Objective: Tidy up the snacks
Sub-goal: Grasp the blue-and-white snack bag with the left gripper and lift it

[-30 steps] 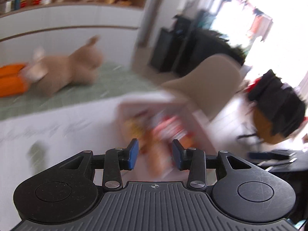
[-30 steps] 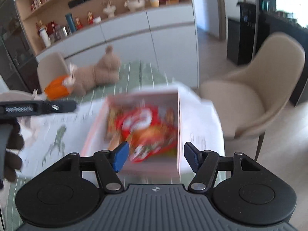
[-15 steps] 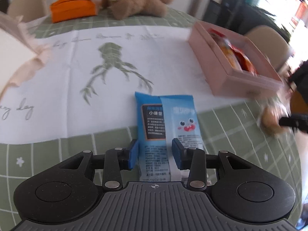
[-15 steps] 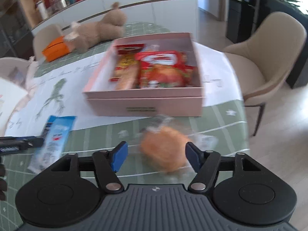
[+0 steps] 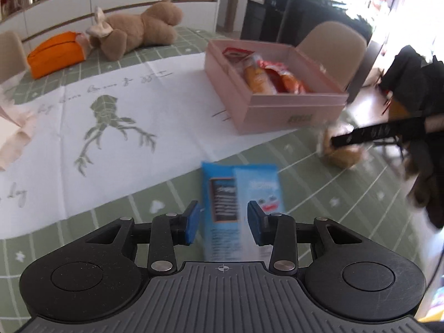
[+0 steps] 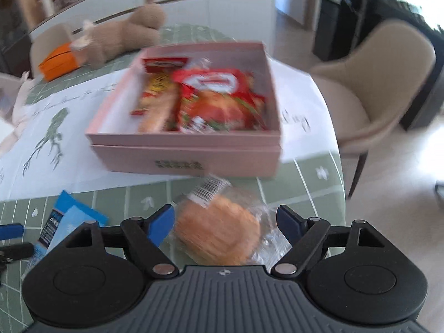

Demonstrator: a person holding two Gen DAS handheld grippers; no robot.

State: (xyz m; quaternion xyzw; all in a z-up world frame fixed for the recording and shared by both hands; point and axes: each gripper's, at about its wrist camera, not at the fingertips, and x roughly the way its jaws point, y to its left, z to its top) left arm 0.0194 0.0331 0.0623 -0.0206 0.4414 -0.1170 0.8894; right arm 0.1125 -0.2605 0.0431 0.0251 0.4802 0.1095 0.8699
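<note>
Both my grippers hover low-centre: left gripper [image 5: 223,217] narrowly agape over the blue snack packet [image 5: 238,194], right gripper [image 6: 226,222] opening wide around the wrapped bun [image 6: 219,230].

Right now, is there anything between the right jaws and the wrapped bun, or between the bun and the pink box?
Nothing visible blocks either. The right gripper is over the wrapped bun, its jaws opening with the bun between them. Only bare green tablecloth separates the bun from the pink box, whose near wall it must clear.
</note>
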